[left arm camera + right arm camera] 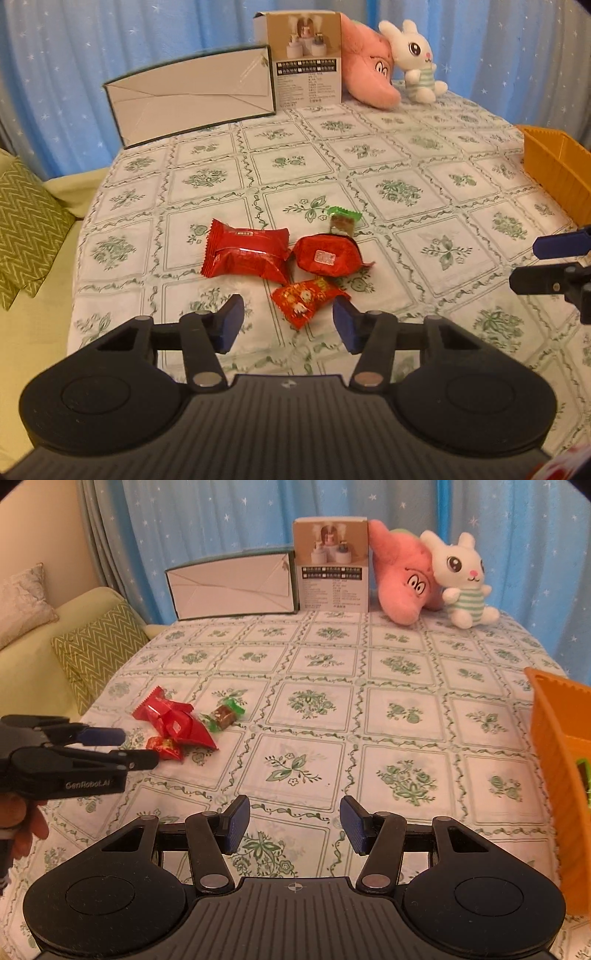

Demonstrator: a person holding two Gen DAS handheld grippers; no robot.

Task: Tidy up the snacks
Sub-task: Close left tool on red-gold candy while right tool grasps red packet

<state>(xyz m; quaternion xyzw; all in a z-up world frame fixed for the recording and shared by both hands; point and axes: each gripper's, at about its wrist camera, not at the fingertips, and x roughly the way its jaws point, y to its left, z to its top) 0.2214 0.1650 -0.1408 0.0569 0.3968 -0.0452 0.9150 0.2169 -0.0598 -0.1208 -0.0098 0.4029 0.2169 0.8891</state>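
Here, left gripper (288, 325) jaws spread, empty | small red printed snack packet (308, 300) at 12 o'clock between fingertips | right gripper (294, 823) likewise released | orange plastic bin (554, 775) at 3 o'clock.

We see four wrapped snacks clustered at seven o'clock on the table: a puffy red foil pouch (245, 252), a crumpled red packet with white label (327, 256), a small red-and-gold printed packet (308, 297). At the cluster's one o'clock lies a green-ended clear-wrapped brown candy (341, 221), all flat.

A home living room: sofa (33, 657) with cushions, starry curtains (221, 517), plush toys (461, 579) on a tableclothed table (332, 701).
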